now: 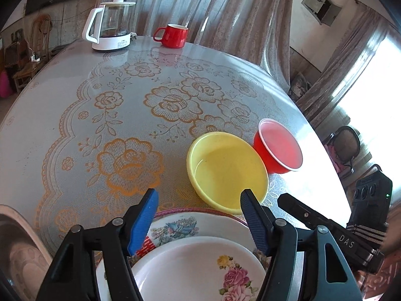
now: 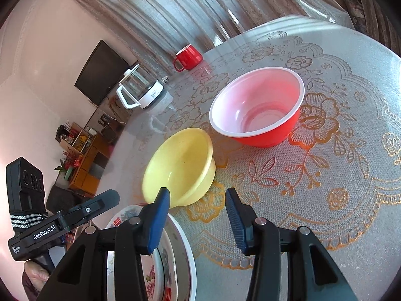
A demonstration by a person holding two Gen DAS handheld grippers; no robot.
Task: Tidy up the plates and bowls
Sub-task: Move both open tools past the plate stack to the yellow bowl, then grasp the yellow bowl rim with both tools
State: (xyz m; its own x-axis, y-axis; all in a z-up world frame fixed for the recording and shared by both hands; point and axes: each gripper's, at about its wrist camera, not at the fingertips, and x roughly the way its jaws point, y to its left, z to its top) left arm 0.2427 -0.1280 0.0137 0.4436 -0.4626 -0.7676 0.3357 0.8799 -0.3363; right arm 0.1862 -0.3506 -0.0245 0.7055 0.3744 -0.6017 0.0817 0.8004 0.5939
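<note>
A: The shallow yellow plastic bowl sits on the lace-patterned round table, its near rim just beyond the two stacked flowered white plates. The red plastic bowl with a white inside stands just beside the yellow bowl, on its far side from the plates.

B: And the tongs?

A: The left gripper hangs over the plates, jaws partly open, holding nothing. The right gripper is also partly open and empty, near the yellow bowl's rim.

B: The likely step is nesting the bowls. A jaw on each side of one wall, then a level lift, would suit.

A: Hard to judge: the plates are cut off by the frame edge, and whether the bowls touch is unclear.
</note>
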